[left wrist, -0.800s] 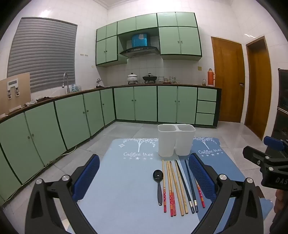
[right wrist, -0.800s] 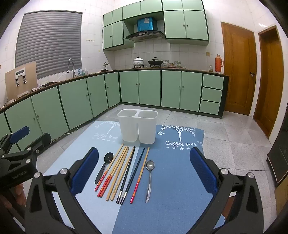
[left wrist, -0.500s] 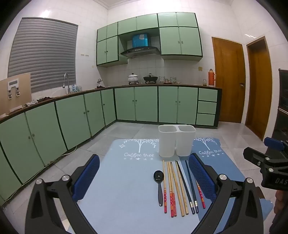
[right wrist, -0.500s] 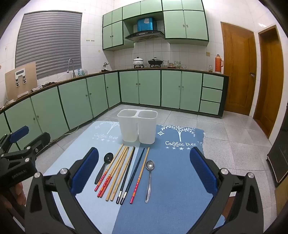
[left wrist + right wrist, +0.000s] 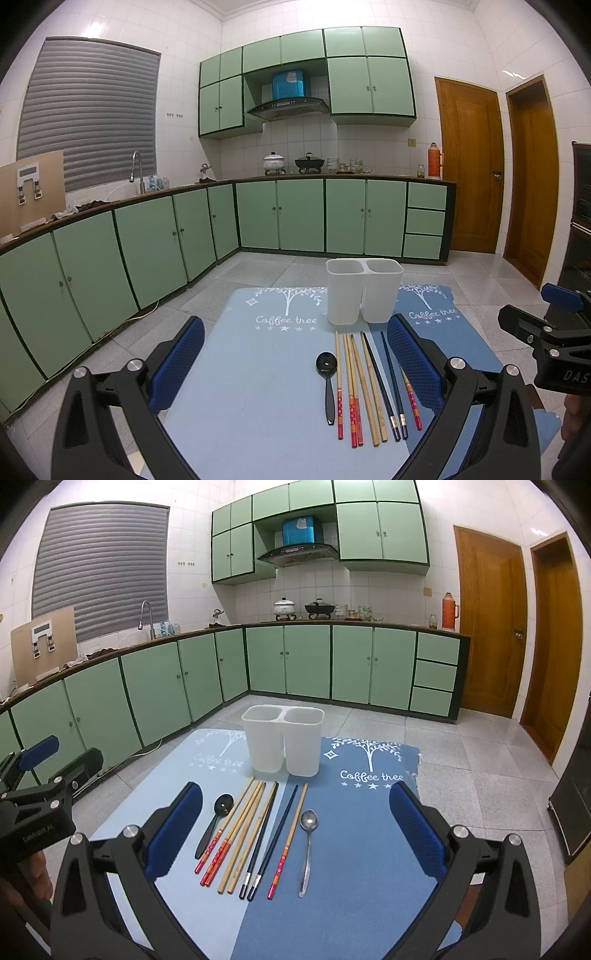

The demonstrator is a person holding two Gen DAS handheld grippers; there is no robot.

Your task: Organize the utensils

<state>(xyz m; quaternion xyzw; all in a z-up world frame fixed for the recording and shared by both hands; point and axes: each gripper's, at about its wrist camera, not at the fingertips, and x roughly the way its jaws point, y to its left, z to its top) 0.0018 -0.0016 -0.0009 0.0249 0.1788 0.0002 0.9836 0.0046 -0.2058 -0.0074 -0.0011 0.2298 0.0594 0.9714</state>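
Hiding part of the row, the left gripper (image 5: 295,350) has its near blue pad across the lower end of one red-tipped chopstick, and the metal spoon (image 5: 307,849) cannot be seen from that side at all; only the right wrist view shows it. Both grippers' black frames are cut off by the bottom edge of their views. The left gripper stands wide open, holding nothing. The right gripper (image 5: 295,827) is likewise spread wide and empty, its ribbed blue pads set well apart.

A white plastic holder (image 5: 282,740), smooth, with two rounded-square cups joined side by side, stands on a two-tone blue mat (image 5: 369,849) printed with trees and "Coffee tree". Whether anything sits inside the cups cannot be told. Just in front of the holder lie the chopsticks (image 5: 245,834), side by side: pale bamboo pairs, some with red patterned ends, and a dark glossy pair with metal tips. A black spoon (image 5: 216,823) lies at the holder's left of them, the shiny metal spoon at their right.
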